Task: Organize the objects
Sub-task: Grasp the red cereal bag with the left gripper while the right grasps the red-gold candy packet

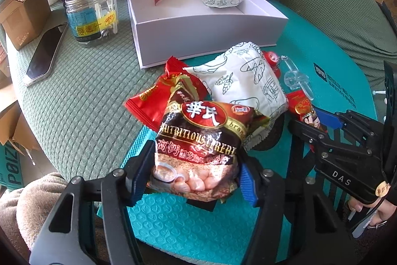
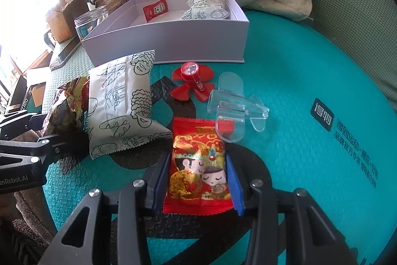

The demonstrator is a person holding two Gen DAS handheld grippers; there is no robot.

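Between our left gripper's blue pads sits a brown cereal sachet, pinched at its lower end above the teal bubble mailer. Our right gripper is clamped on a red wedding-candy packet lying on that mailer. Behind them we see a white doodle-printed pouch, a clear plastic clip and the open white box, which holds another pouch and a red sachet.
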